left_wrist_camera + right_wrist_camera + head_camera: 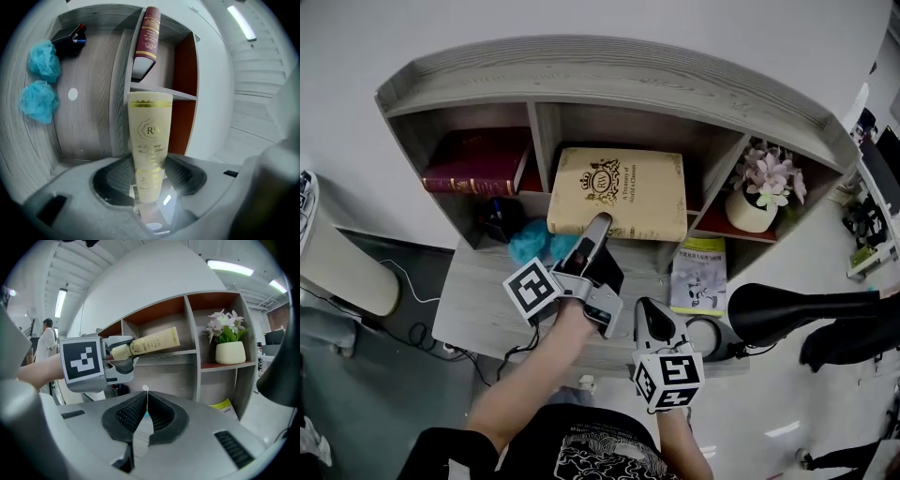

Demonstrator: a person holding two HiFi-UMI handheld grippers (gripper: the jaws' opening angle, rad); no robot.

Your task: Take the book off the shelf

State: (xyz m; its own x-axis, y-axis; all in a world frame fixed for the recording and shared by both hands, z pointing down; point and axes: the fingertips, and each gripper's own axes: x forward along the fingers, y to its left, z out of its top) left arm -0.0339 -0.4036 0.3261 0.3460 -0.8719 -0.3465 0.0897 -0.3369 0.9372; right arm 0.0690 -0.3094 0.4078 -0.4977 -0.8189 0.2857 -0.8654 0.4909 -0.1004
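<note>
now left claw (598, 225) grips cream book (623, 187) at spine; cover up, long axis across shelf (609, 67); right claw (652, 314) closed, empty.

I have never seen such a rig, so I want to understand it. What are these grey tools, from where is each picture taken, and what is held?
There is no robot here. A person holds a grey tool with two jaws in each hand. The head view comes from a camera on the person's head, looking down. The other two views come from cameras on the tools. The left gripper has its jaws closed on the cream book at the middle compartment of the shelf. The right gripper is shut and empty. The shelf also holds a dark red book and a pot of flowers. On the desk lie teal puffs and a booklet.
</note>
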